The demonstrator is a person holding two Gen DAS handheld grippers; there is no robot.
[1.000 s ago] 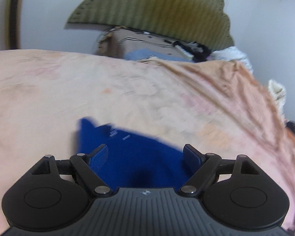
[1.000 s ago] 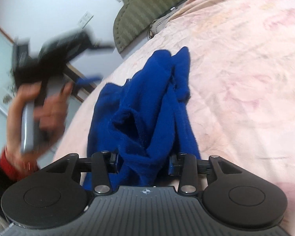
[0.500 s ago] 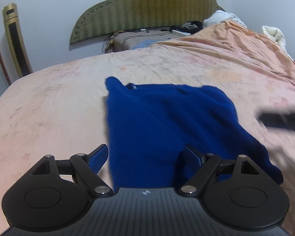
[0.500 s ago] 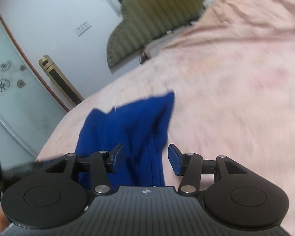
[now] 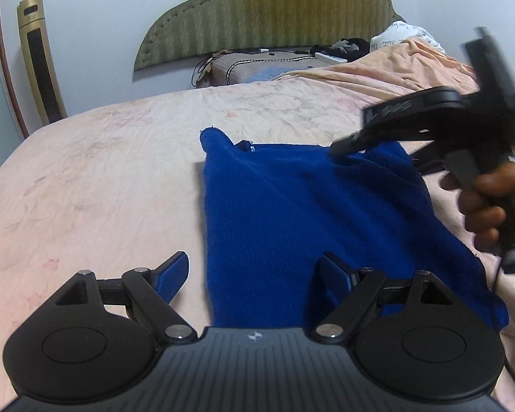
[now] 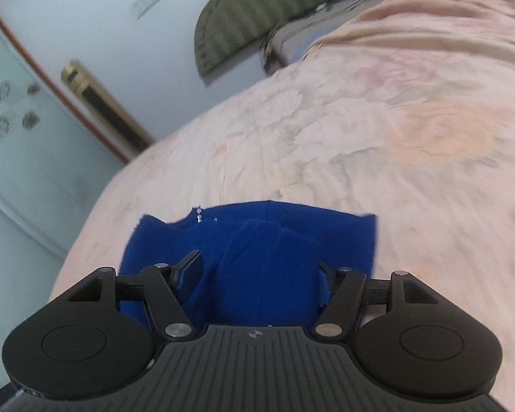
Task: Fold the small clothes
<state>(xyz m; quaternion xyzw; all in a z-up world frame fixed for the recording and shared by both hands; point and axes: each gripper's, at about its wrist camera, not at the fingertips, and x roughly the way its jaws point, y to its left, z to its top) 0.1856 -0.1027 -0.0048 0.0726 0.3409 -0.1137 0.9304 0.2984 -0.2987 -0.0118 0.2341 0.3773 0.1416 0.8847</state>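
Note:
A small dark blue knit garment (image 5: 302,219) lies spread on the pink bed sheet (image 5: 96,185). My left gripper (image 5: 254,276) is open, its fingers straddling the garment's near left edge. The right gripper (image 5: 340,147) shows in the left wrist view at the garment's far right corner, held by a hand (image 5: 487,202). In the right wrist view the right gripper (image 6: 259,274) is open with a raised fold of the blue garment (image 6: 267,240) between its fingers.
A green padded headboard (image 5: 264,10) and a brown pillow (image 5: 257,65) lie at the far end. A gold tower unit (image 5: 39,58) stands by the wall on the left. A rumpled peach blanket (image 5: 412,65) lies at the far right.
The garment went from bunched in the right gripper to spread flat on the bed. The right gripper let go, opened and moved to the far right corner. The left gripper pulled back.

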